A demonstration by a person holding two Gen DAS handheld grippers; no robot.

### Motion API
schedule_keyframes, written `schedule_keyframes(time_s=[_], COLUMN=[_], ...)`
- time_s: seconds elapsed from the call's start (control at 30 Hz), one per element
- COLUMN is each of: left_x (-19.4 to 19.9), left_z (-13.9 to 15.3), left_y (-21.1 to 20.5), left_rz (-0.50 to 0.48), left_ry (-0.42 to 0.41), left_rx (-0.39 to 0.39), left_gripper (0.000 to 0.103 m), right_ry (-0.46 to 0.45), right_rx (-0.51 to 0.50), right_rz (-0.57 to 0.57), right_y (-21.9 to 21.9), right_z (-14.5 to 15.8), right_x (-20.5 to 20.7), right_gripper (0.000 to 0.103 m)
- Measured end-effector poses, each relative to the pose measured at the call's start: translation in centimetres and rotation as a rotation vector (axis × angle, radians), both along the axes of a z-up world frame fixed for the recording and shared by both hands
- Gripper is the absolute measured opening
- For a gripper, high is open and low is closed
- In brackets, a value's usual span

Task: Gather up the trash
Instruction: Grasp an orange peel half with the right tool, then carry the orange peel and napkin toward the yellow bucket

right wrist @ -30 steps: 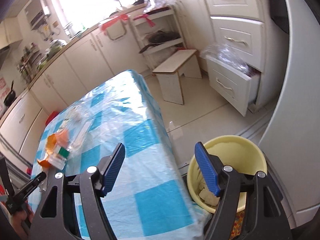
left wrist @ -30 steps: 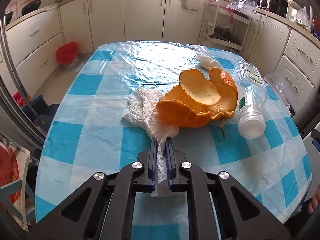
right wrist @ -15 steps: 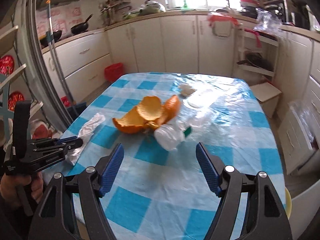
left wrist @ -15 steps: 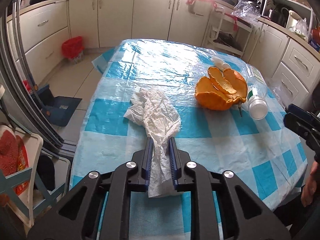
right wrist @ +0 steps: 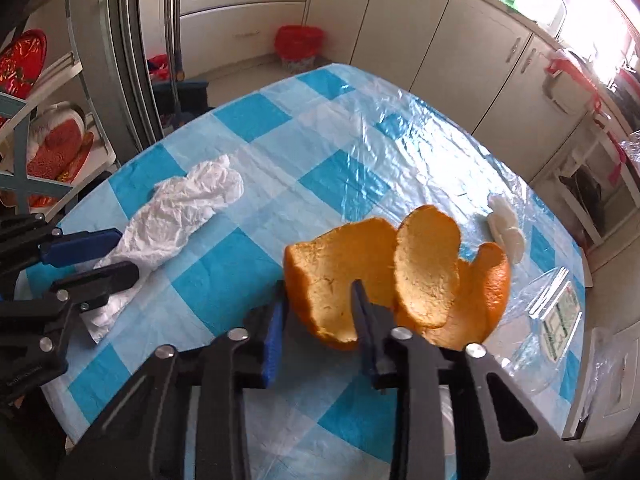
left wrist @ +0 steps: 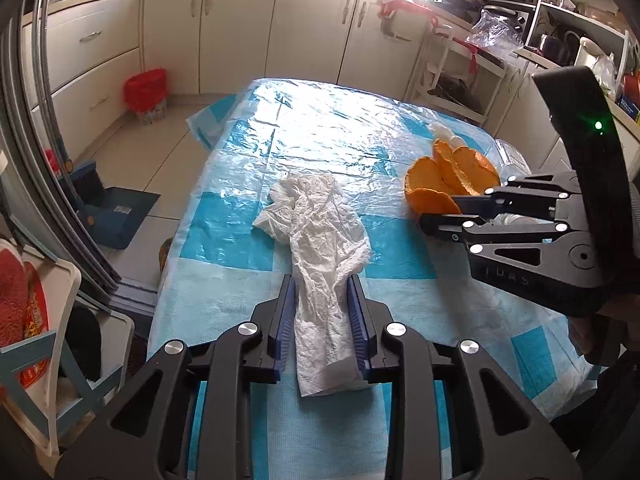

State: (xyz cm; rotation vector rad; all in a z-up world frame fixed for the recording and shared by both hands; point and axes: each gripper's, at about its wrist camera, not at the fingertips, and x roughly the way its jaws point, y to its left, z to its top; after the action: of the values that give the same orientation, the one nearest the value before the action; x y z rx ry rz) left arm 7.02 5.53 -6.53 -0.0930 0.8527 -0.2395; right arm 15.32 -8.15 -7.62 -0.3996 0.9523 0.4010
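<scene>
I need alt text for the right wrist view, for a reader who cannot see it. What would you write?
The right gripper straddles the edge of a large orange peel on a table with a blue checked cloth, its jaws not closed. At left, the left gripper brackets a crumpled white tissue; a clear plastic bottle lies at right.

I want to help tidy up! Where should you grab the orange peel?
Pinch the near, upright flap of the orange peel, coming from the table's near edge as the right gripper does. It is a thin wall standing up, so one finger fits each side.
</scene>
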Motion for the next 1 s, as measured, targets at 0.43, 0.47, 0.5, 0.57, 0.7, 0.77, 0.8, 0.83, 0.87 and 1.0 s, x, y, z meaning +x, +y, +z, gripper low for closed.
schedule_keyframes(time_s=[0.43,0.47,0.5,0.57,0.7,0.77,0.8,0.83,0.87,1.0], left_x=[0.2,0.1,-0.1,-0.5,-1.4,-2.1,-2.5,-2.9,-3.4,-5.3], left_z=[0.2,0.3,0.4,0.6,1.3,1.7,2.0,2.2,2.5,4.1], left_y=[-2.2,-2.3,-2.5,-2.9,-4.5,-5.4,-5.9,-6.4,-6.8,-9.0], left_rz=[-0.025,-0.021,-0.016,-0.011,-0.003,-0.001,-0.001,-0.001,-0.005,-0.043], left_ry=[-0.02,-0.02,-0.022,-0.03,-0.036,-0.042,-0.046,-0.051,-0.057,-0.093], left_rx=[0.068,0.065,0.064,0.068,0.063,0.054,0.047,0.041,0.035,0.038], left_gripper=[0.014,0.012,0.011,0.009,0.008,0.008,0.008,0.008,0.008,0.008], right_ry=[0.028,0.027,0.027,0.022,-0.004,-0.019,-0.03,-0.042,-0.051,-0.059], right_rx=[0.444,0.455,0.46,0.455,0.469,0.514,0.534,0.547,0.556,0.545], right_rz=[-0.083,-0.099,-0.116,-0.157,-0.279,-0.355,-0.381,-0.4,-0.414,-0.441], right_y=[-5.9,-6.9,-7.9,-10.1,-15.4,-17.9,-18.6,-19.2,-19.6,-19.8], right_z=[4.1,4.1,4.1,4.0,3.9,4.0,4.2,4.3,4.3,3.6], right_x=[-7.8,-8.8,-9.5,-11.0,-13.0,-13.3,-13.5,-13.6,-13.7,-14.1], right_gripper=[0.006,0.006,0.006,0.006,0.006,0.006,0.006,0.006,0.006,0.006])
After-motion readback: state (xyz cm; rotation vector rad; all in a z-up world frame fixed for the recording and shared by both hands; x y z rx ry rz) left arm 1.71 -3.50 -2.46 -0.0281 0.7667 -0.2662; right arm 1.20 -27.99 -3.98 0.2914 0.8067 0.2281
